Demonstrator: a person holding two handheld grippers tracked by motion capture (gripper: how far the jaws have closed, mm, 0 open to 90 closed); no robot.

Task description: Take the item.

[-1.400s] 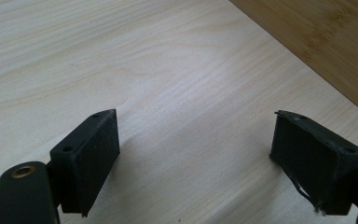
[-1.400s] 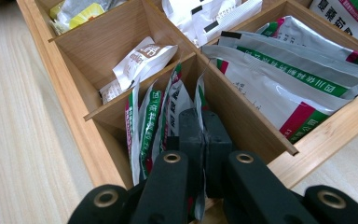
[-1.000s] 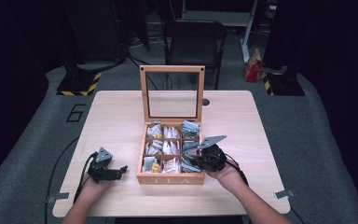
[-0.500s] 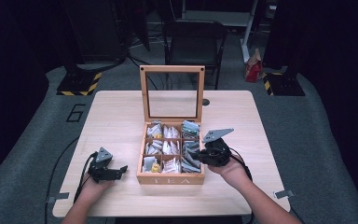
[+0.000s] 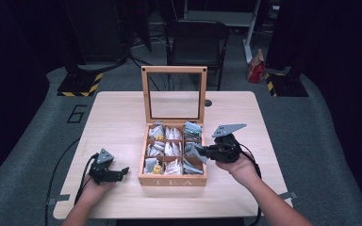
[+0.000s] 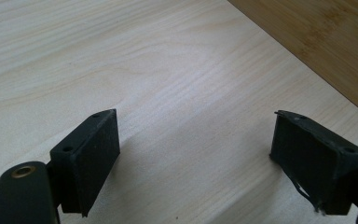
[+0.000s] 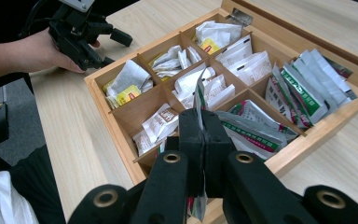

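Note:
A wooden tea box [image 5: 172, 181] stands open mid-table, its compartments full of tea packets. My right gripper [image 5: 201, 152] hovers over the box's right side, shut on a white-and-green tea packet [image 5: 196, 151]. In the right gripper view the packet [image 7: 199, 91] stands edge-on between the closed jaws [image 7: 200, 122], above the box [image 7: 114, 126]. My left gripper [image 5: 121, 172] rests on the table to the left of the box. Its jaws stand wide apart [image 6: 198, 154] over bare wood, with nothing between them.
The box's glass lid [image 5: 174, 70] stands upright at the back. The pale wooden table [image 5: 118, 117] has free room left, right and behind the box. A chair [image 5: 195, 42] stands beyond the far edge. Cables trail from both grippers off the near edge.
My right gripper has risen out of the box's front right area with the tea packet pinched in it. The left gripper has stayed where it was.

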